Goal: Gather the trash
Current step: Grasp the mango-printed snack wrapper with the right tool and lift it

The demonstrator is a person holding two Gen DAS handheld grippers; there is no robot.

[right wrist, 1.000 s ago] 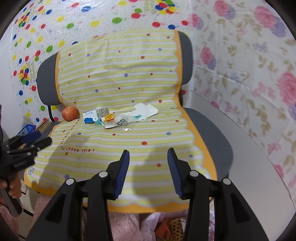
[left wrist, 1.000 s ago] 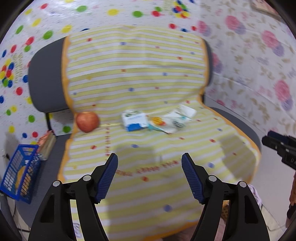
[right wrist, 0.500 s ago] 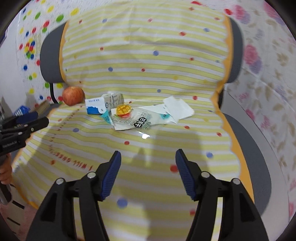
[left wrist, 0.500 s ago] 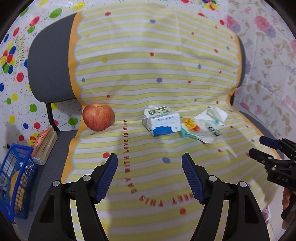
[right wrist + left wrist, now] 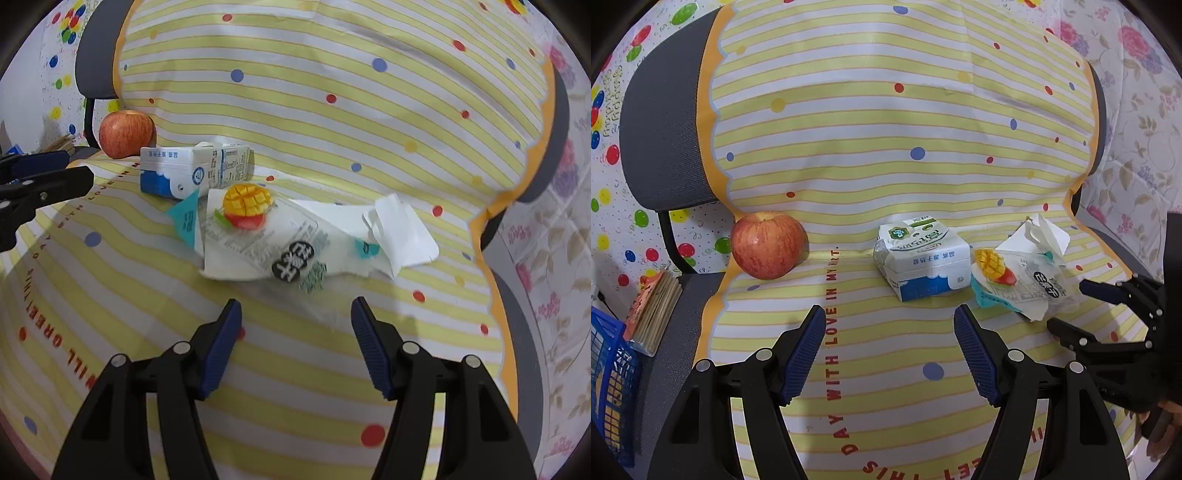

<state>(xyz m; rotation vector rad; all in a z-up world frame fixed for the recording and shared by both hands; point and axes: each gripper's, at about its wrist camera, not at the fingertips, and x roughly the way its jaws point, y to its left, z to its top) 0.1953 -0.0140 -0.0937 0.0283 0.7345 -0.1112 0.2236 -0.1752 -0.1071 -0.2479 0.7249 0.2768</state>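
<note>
Nearest the right wrist camera, right gripper (image 5: 295, 314) jaws stand open, nothing between them; they have just been opening. Just ahead, not yet touching: flat mango snack wrapper (image 5: 258, 240) on the striped yellow cloth (image 5: 332, 110) over the chair seat. Torn white paper piece (image 5: 400, 230) lies at the wrapper's right end, overlapping it.

Left gripper (image 5: 890, 321) jaws also open and empty. Milk carton (image 5: 921, 262) lies on its side just beyond them, roughly centred in the gap, apart from the pads.

Judgement on the step: both hands are on the approach to a pick. Wrapper is thin and flat, so the right jaws likely need to come in low and pinch a raised edge or crinkle, not press straight down. Carton is squashed but firm; span its narrower faces.

Further left: apple (image 5: 768, 243), whole, probably not trash. Beyond the seat edge, blue basket (image 5: 609, 369), possibly the bin; can't tell.
</note>
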